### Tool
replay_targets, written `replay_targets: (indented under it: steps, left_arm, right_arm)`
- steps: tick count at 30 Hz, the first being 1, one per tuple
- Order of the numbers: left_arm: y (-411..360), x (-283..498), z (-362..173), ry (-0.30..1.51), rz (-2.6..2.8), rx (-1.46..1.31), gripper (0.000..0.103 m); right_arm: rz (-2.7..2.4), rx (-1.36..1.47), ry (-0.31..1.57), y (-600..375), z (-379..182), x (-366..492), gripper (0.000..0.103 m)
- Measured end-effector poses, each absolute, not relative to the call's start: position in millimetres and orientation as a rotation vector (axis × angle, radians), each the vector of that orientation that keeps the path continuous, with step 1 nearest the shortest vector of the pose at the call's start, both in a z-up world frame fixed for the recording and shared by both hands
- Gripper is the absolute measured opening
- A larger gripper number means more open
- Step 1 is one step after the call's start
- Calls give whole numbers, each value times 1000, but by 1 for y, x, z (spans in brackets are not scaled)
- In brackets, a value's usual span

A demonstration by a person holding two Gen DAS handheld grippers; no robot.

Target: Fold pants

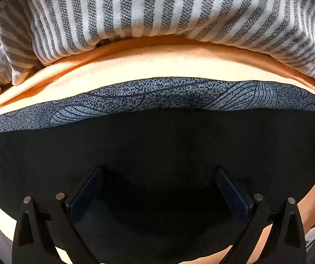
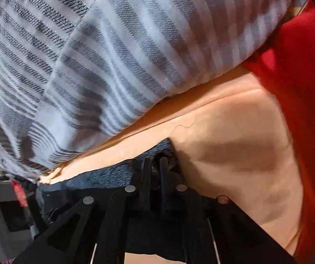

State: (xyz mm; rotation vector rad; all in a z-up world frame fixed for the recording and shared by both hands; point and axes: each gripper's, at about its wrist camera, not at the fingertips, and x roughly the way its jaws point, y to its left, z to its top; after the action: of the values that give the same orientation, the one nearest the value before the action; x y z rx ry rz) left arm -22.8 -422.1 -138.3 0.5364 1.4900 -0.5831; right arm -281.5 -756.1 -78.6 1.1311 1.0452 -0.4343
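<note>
The pants are black with a speckled grey-blue patterned band along their far edge. They lie flat on a peach sheet. My left gripper is open, its fingers spread wide just above the black cloth, with nothing between them. In the right wrist view my right gripper is shut on the speckled edge of the pants, at the cloth's right end, where it meets the peach sheet.
A grey-and-white striped blanket is bunched just beyond the pants and fills the upper part of the right wrist view. A red cloth lies to the right. Dark furniture shows at lower left.
</note>
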Motion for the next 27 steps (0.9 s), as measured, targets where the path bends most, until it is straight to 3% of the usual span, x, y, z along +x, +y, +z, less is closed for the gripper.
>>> replay_targets:
  steps: [10, 14, 17, 20, 27]
  left_arm:
    - [-432, 0, -135, 1485, -589, 538, 103]
    - [-431, 1, -136, 1475, -595, 537, 103]
    - [-431, -1, -137, 1469, -595, 537, 103]
    - [-428, -1, -136, 1476, -599, 540, 103]
    - [-429, -3, -136, 1454, -599, 539, 103]
  right_arm:
    - [-426, 1133, 1059, -747, -80, -274, 9]
    - [-448, 1124, 1076, -736, -85, -262, 22]
    - [-428, 1207, 1057, -739, -99, -260, 23]
    - [-376, 1291, 1020, -740, -108, -260, 8]
    - [-517, 1174, 1000, -758, -93, -266, 11]
